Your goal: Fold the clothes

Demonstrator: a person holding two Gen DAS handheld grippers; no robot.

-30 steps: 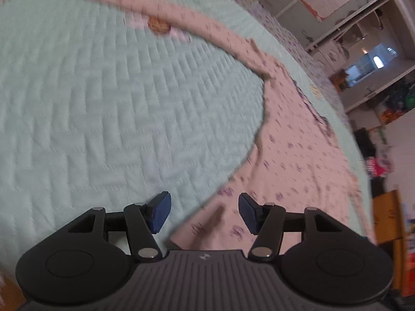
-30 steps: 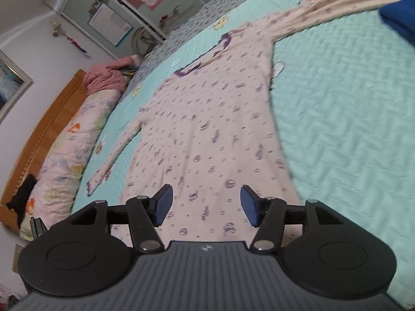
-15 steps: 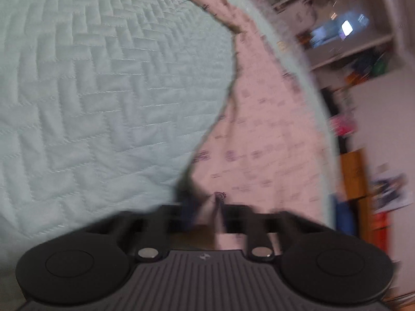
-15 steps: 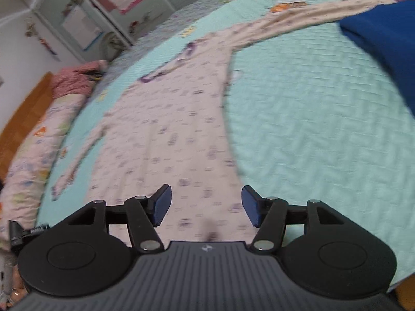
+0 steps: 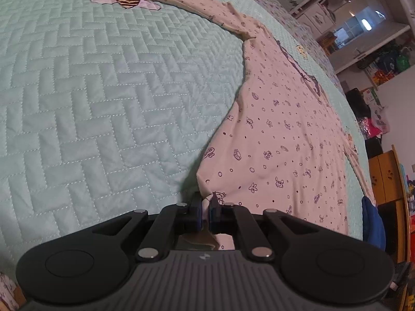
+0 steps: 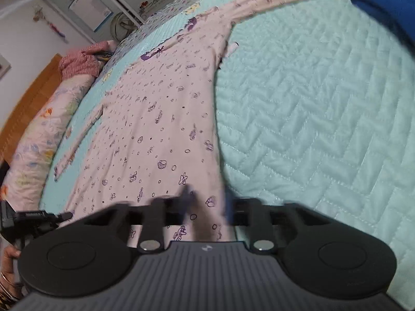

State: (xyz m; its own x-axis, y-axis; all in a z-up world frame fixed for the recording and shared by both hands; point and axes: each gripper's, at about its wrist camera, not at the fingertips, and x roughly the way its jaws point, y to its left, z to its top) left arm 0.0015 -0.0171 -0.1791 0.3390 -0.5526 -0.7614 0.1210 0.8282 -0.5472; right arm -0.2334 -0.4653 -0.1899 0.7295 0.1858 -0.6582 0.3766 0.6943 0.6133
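The pink printed nightshirt point(image 5: 285, 129) lies flat on the green quilted bed cover point(image 5: 103, 90). The left gripper point(image 5: 205, 213) pinches its bottom corner tight. The right gripper point(image 6: 205, 207) is blurry; its jaws look squeezed on the hem. I think both should lift together, slowly, keeping the hem straight. The far sleeve end is cut off.

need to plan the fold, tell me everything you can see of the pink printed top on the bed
The pink top is thin, soft-looking fabric printed with small dark purple shapes and rings, with a purple-trimmed neckline. It lies spread flat on the mint quilted bedspread, long sleeves stretched out to either side. The left gripper is shut on one corner of its near hem, bunching it. The right gripper, blurred, has hem cloth between its fingers.
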